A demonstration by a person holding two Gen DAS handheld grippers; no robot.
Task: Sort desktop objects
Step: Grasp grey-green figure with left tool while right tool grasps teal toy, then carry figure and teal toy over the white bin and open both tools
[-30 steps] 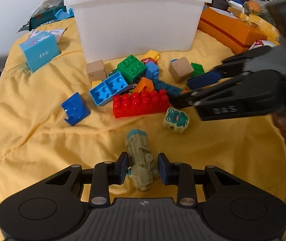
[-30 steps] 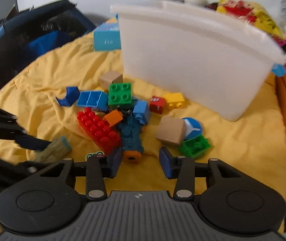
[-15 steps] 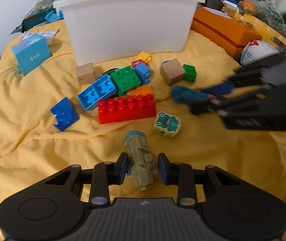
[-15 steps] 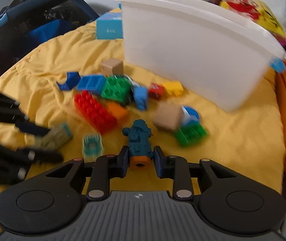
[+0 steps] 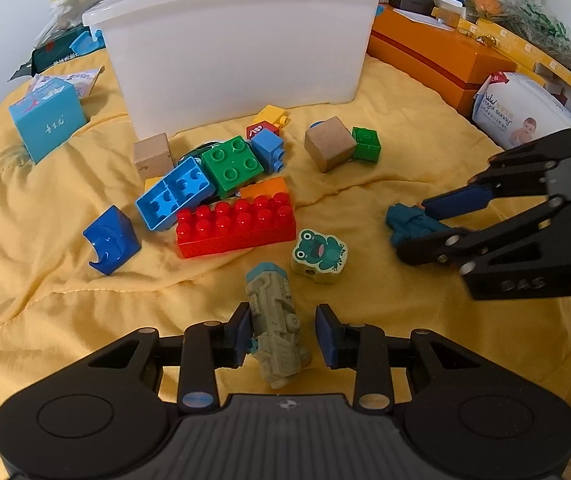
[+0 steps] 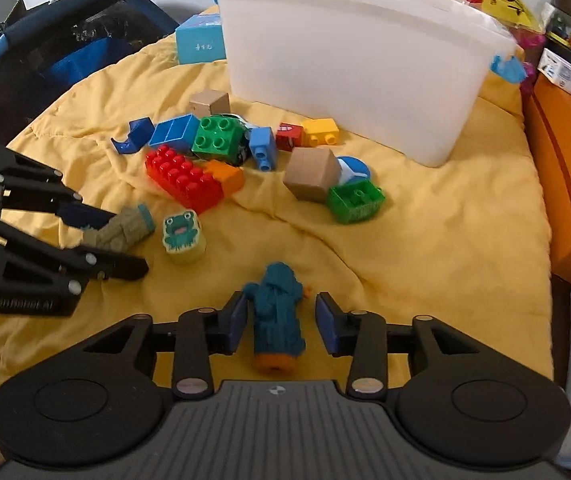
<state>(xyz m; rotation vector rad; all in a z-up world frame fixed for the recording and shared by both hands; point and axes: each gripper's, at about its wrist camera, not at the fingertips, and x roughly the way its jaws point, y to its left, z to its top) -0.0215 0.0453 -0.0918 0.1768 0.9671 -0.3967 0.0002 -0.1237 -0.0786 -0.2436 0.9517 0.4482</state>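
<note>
My left gripper [image 5: 283, 334] is open around a grey-green toy car [image 5: 275, 330] that lies on the yellow blanket; there is a gap to the right pad. My right gripper [image 6: 281, 322] is open around a teal toy car with an orange end [image 6: 279, 330], also lying on the blanket. The teal car shows in the left wrist view [image 5: 409, 222] between the right fingers. A pile of building bricks lies ahead: a red brick [image 5: 237, 226], a green one [image 5: 231, 164], a blue one [image 5: 173, 196]. A frog block [image 5: 317, 256] sits close by. A white bin [image 5: 237, 48] stands behind.
Two wooden cubes [image 5: 329, 148] [image 5: 152, 157], a small green brick [image 5: 365, 145] and a dark blue curved piece [image 5: 111, 240] lie around the pile. A light blue box [image 5: 47, 120] stands left; an orange box [image 5: 441, 60] and a wipes pack [image 5: 521, 108] stand right.
The right gripper took the teal car out of the pile, drew it back toward the near right, and its jaws have opened around it. The left gripper's jaws have widened around the grey-green car.
</note>
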